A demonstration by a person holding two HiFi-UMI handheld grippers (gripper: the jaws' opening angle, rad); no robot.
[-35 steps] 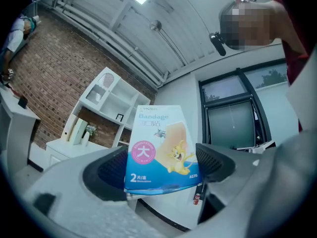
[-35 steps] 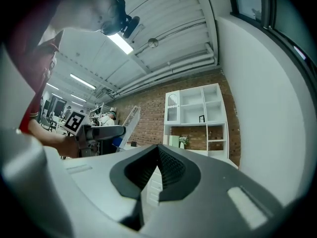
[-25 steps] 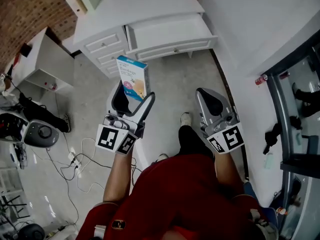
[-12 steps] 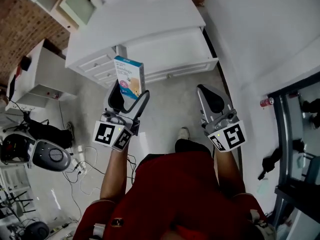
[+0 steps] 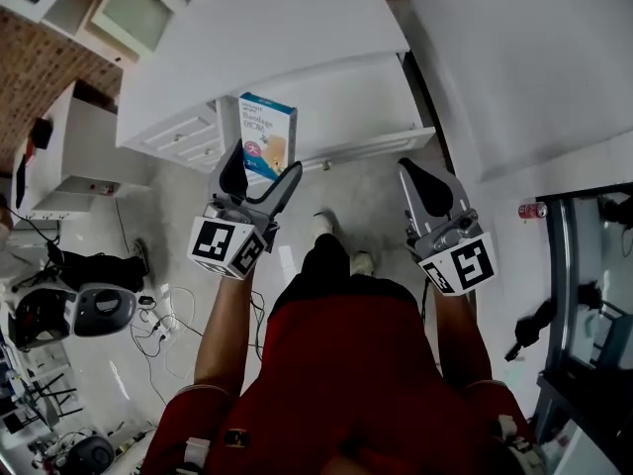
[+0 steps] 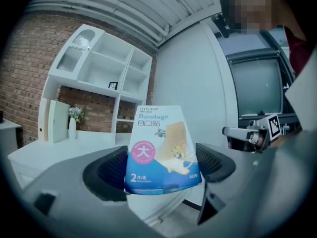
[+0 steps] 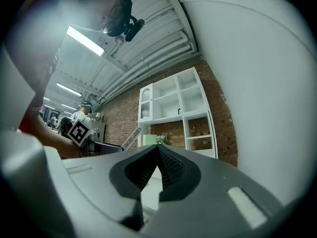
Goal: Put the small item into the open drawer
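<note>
While in left tongs, blue-white bandage box

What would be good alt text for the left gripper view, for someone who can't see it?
The left gripper holds a blue and white bandage box upright between its two dark jaw pads, with the printed front facing the camera. Behind it, a white shelf unit stands against a brick wall.
</note>
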